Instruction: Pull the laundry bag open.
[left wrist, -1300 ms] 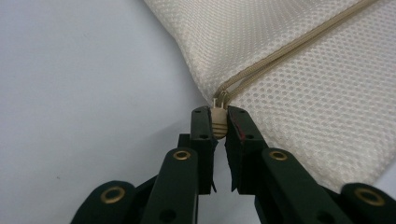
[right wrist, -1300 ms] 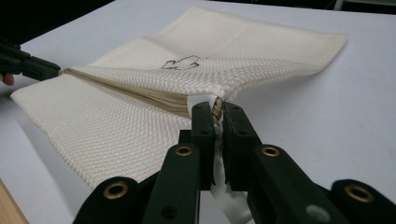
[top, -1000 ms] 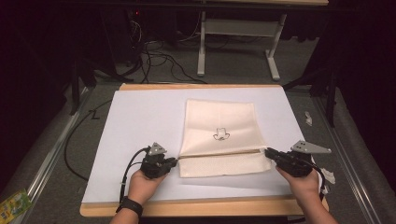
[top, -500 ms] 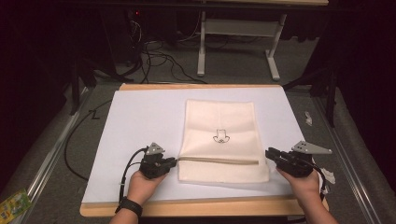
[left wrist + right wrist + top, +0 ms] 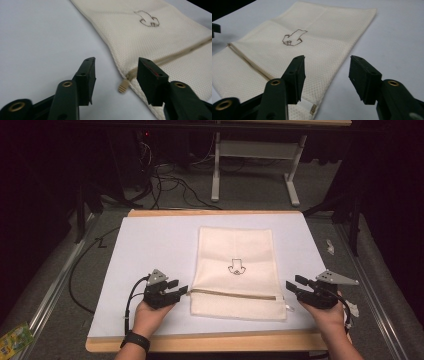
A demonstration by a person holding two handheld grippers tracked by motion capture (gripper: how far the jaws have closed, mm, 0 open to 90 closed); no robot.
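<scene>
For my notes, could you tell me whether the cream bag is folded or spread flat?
Spread flat: the cream bag lies fully unfolded on the white mat.

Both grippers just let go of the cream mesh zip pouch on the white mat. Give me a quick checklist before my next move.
1. Left gripper open, its jaws having just opened, nothing clamped: ok.
2. Right gripper likewise just opened, free of fabric: ok.
3. Cream mesh zip pouch lies flat on the white mat: ok.
4. Beige zip pull lies at the pouch's edge between the left jaws: ok.
5. Zip fully closed: cannot tell.
6. Pouch wholly on the mat: ok.
</scene>
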